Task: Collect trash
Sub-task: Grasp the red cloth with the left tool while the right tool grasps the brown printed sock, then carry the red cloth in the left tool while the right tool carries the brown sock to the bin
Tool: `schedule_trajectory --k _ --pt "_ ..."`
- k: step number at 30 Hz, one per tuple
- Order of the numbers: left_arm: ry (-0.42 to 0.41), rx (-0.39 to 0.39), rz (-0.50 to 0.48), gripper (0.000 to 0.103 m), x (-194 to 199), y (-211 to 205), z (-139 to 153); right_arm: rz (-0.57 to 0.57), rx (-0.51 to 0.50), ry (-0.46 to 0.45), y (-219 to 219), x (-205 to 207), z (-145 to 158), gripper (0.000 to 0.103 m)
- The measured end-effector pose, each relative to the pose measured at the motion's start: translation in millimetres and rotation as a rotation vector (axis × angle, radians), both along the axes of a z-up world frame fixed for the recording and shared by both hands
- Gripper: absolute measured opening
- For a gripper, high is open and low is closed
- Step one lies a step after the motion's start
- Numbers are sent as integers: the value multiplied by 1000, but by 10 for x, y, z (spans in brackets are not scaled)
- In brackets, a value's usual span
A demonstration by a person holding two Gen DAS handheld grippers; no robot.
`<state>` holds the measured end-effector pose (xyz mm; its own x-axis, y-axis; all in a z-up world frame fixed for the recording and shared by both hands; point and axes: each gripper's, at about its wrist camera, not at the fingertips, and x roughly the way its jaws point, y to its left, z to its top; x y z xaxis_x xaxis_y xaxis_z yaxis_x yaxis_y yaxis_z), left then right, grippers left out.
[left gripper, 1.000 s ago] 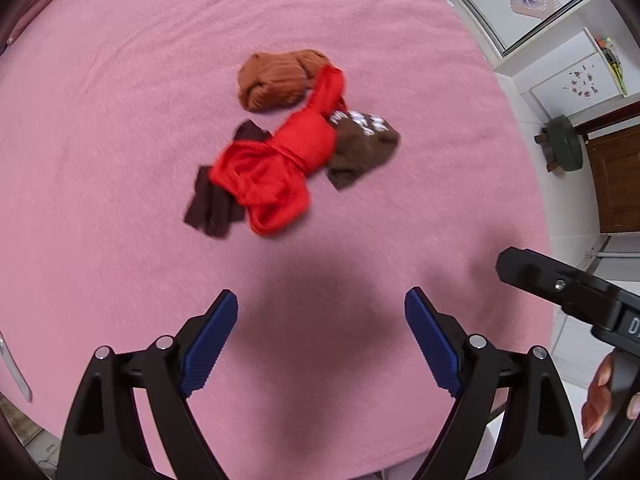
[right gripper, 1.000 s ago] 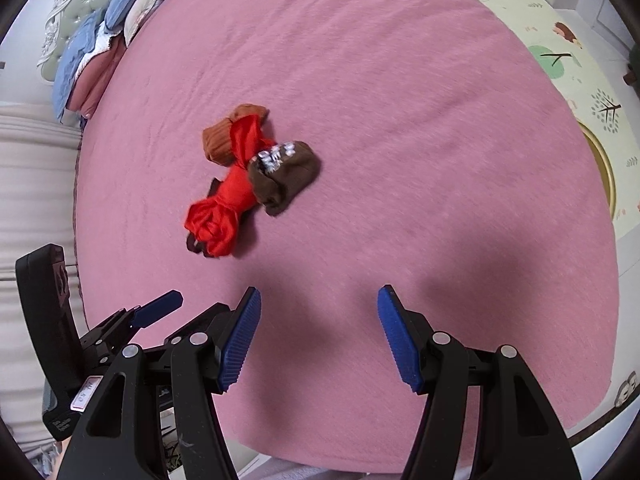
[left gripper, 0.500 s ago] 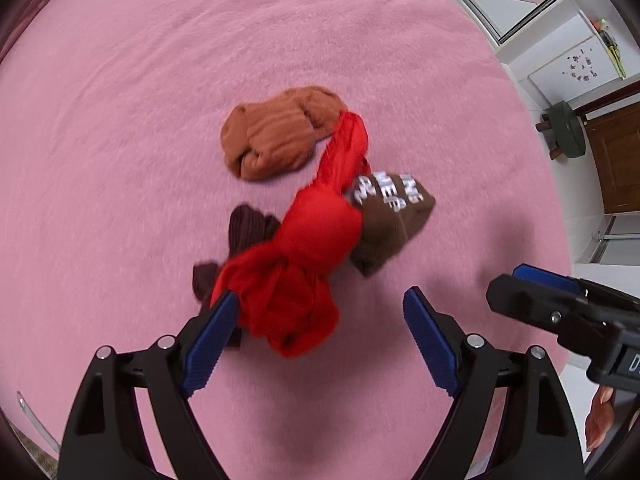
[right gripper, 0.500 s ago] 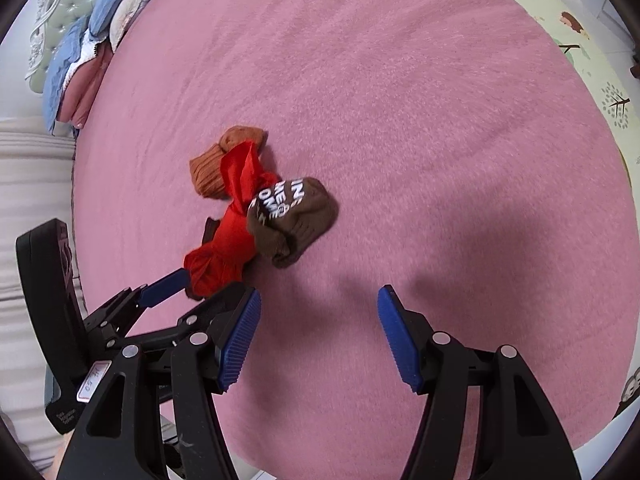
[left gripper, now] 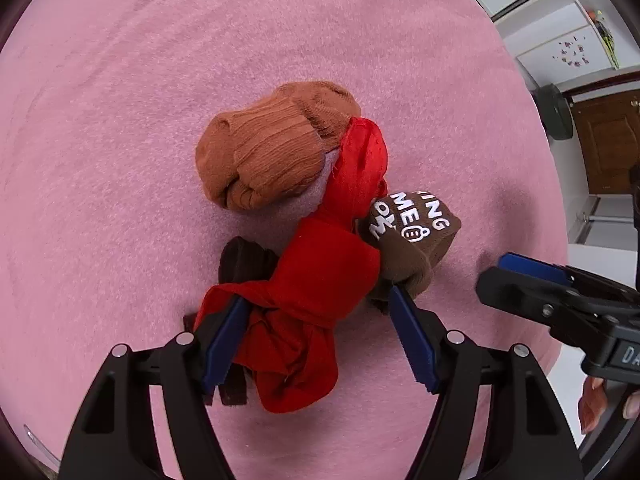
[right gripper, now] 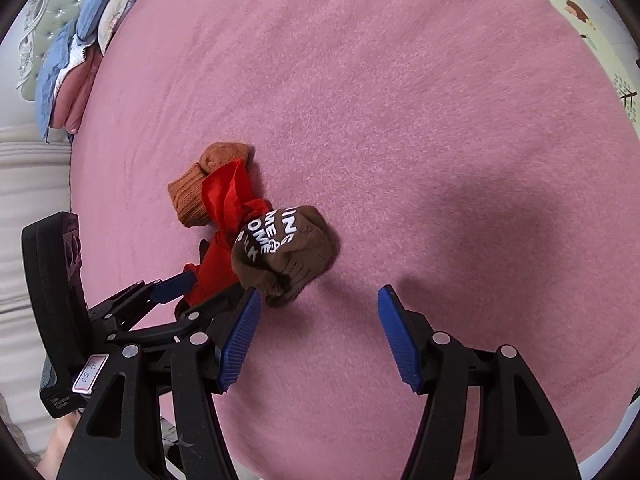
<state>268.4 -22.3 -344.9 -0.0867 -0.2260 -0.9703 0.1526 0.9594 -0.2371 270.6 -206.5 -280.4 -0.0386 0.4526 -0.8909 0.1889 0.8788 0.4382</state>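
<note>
Red cloth (left gripper: 320, 280), knotted, lies on the pink blanket (left gripper: 120, 120) between the spread fingers of the left gripper (left gripper: 316, 336), touching an orange sock (left gripper: 272, 152), a brown sock (left gripper: 412, 236) and a dark sock (left gripper: 244, 260). Right gripper (right gripper: 318, 336), fingers apart, holds nothing just beside the brown sock.

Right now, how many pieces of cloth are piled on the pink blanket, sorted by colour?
Crumpled red cloth: 1
Ribbed orange sock: 1
Brown sock with white lettering: 1
Dark maroon ribbed cloth: 1, partly hidden under the red one
Total: 4, all on the pink blanket. The left gripper has its jaws open on either side of the red cloth.
</note>
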Motion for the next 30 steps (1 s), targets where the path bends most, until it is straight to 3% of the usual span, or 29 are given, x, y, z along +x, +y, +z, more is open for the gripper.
schedule_trajectory --k 10,14,17,19,20,30 --pt "14 -27 17 52 47 168 -52 -33 -33 28 122 191 -247 58" --pt "17 -49 33 40 39 177 -39 -12 -51 35 240 252 -297 53" --pt "17 -59 59 35 27 158 -25 12 -84 30 313 259 -315 32" --pt "19 -76 87 33 -16 126 -15 14 -73 24 323 243 -305 13" --pt "23 -91 104 31 -36 124 -9 19 -65 18 337 238 -279 10" --pt "41 -179 152 30 -418 -29 208 25 -73 -38 22 -151 65 9"
